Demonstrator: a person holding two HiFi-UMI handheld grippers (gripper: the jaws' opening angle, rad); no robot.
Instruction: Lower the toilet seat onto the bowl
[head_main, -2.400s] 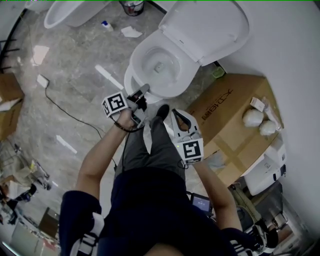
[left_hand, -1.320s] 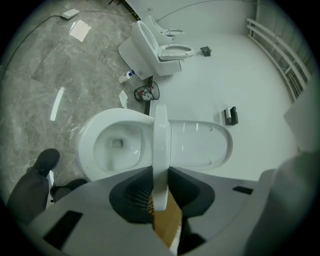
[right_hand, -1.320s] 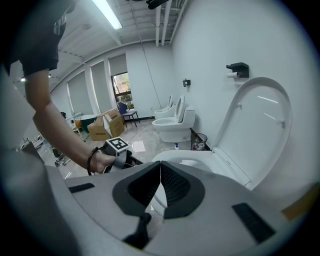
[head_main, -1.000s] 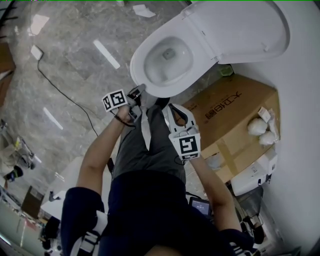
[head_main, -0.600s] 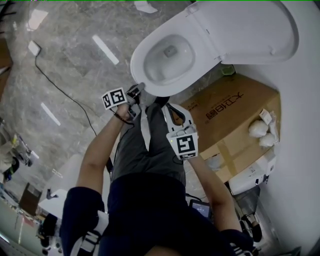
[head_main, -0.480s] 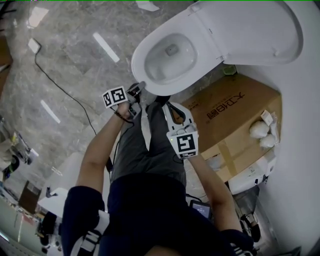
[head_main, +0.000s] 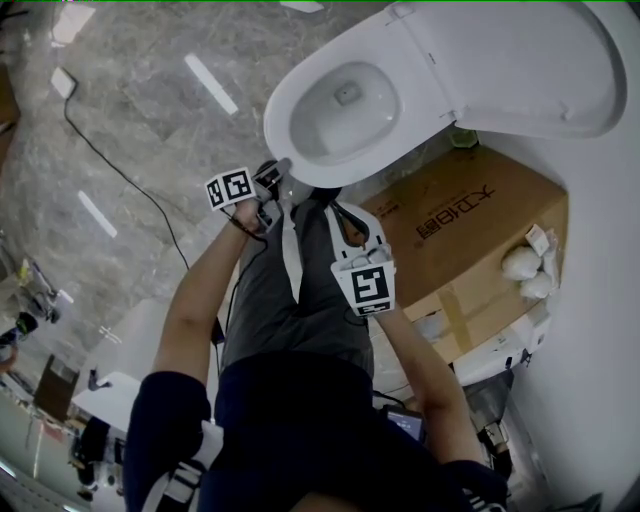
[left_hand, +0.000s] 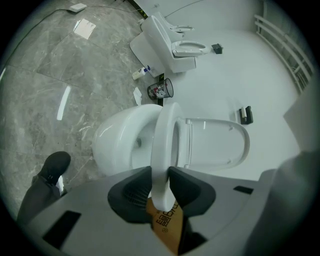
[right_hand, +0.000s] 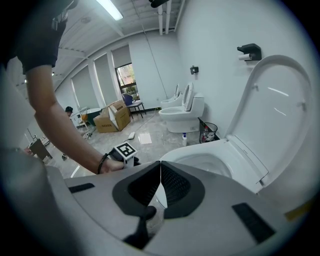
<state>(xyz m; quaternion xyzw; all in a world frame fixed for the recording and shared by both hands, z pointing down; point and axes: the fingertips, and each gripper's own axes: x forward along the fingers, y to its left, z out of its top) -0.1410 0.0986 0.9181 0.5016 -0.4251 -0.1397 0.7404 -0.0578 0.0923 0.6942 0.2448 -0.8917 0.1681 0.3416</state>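
Left gripper (left_hand: 160, 176) clenched on front edge of the toilet seat (left_hand: 165, 135), pads on both faces. The seat sits low over the bowl (left_hand: 117, 145), well apart from the lid (left_hand: 215, 142), which stands raised against the wall (can't tell if seat touches the rim). Right gripper (right_hand: 160, 165) has its jaws together, nothing between them, and hangs just beside the bowl. A cardboard box (head_main: 460, 230) lies next to the toilet.

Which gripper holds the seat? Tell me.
The left gripper: its jaws clamp the seat at its front rim. The right gripper has its jaws shut together, empty.
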